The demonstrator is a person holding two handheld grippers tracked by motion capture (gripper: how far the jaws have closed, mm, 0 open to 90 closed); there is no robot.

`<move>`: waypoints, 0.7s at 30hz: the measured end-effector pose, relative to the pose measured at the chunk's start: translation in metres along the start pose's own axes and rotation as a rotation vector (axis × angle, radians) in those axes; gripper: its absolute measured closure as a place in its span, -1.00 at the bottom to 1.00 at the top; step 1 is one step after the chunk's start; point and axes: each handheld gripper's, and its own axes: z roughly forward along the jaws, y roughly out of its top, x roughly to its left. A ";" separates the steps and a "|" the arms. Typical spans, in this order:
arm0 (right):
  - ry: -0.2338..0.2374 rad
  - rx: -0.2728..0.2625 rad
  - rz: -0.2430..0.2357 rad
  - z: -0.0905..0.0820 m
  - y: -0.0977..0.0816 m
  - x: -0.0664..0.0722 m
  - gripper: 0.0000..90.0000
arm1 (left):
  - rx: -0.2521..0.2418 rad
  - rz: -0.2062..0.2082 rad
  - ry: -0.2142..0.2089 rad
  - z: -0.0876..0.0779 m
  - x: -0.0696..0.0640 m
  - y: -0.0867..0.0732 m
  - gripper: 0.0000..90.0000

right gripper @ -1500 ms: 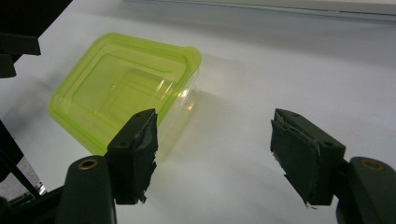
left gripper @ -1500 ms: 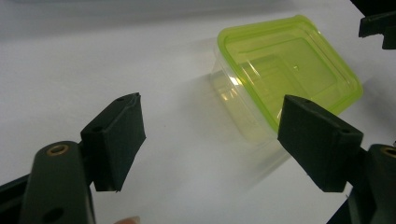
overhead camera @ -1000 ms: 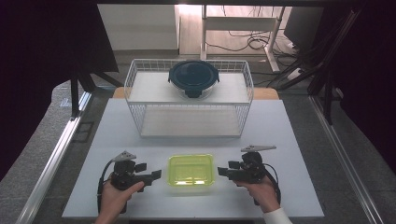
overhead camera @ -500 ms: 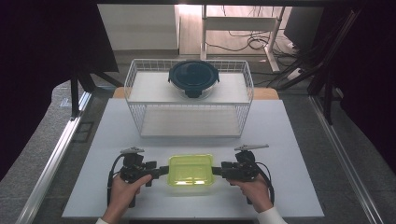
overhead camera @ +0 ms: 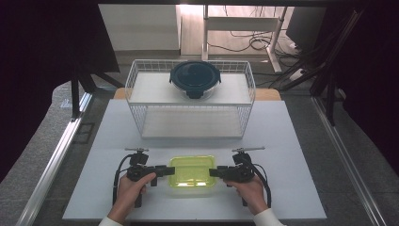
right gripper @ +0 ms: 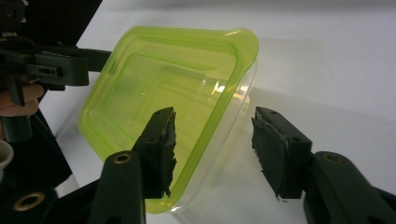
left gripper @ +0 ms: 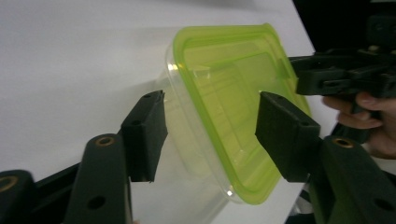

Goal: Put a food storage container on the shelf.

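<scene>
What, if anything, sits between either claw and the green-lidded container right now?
Nothing visible does. The left claw and right claw each straddle an end of the green-lidded container, their jaws having just been closing on it, with bare white table around it.

Black left gripper (overhead camera: 162, 170), black right gripper (overhead camera: 215, 172), brass-ringed screw holes, trailing black cables, white sleeves

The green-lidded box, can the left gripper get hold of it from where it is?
Probably yes. The left gripper already has the end of the green-lidded box between its jaws, which have just been closing. Nothing blocks it, but the pads do not look pressed on yet. The right gripper straddles the opposite end.
</scene>
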 end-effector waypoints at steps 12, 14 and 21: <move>0.062 0.003 0.066 0.006 -0.003 -0.005 0.54 | 0.011 -0.028 -0.007 0.010 0.001 -0.003 0.38; 0.064 -0.002 0.073 0.006 -0.004 -0.005 0.57 | -0.006 -0.044 -0.009 0.009 0.003 -0.004 0.49; 0.056 -0.025 0.068 -0.001 -0.005 -0.002 0.67 | -0.016 -0.058 -0.039 0.005 0.000 -0.006 0.66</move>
